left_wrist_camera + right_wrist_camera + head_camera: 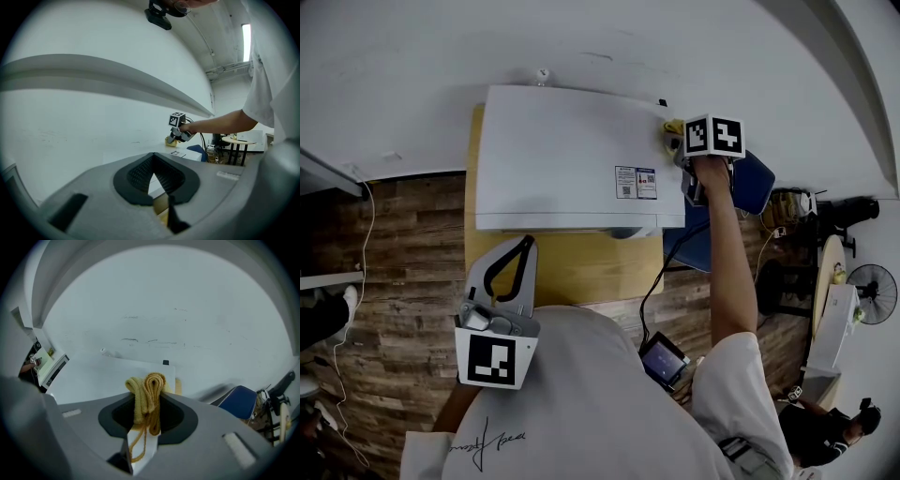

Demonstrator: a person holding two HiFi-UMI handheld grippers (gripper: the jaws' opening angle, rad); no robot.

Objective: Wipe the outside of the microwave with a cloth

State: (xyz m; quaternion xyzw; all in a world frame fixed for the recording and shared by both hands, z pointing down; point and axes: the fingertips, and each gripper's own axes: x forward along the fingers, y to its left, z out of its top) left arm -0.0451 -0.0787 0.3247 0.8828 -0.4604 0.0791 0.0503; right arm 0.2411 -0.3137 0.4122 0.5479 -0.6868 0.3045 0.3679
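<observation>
The white microwave (572,159) stands on a wooden table (572,267), seen from above. My right gripper (677,142) is at its back right top corner, shut on a folded yellow cloth (672,127) that rests on the top panel. In the right gripper view the cloth (147,392) bunches between the jaws of the right gripper (147,405), over the microwave's top (93,380). My left gripper (523,246) hovers in front of the table near my body, shut and holding nothing. The left gripper (153,180) looks toward the microwave (136,155) and the far cloth (169,140).
A white wall runs right behind the microwave. A blue chair (755,183) stands to its right, with a black cable hanging beside the table. Further right are a small round table (830,262) and a fan (874,291). The floor is wood plank.
</observation>
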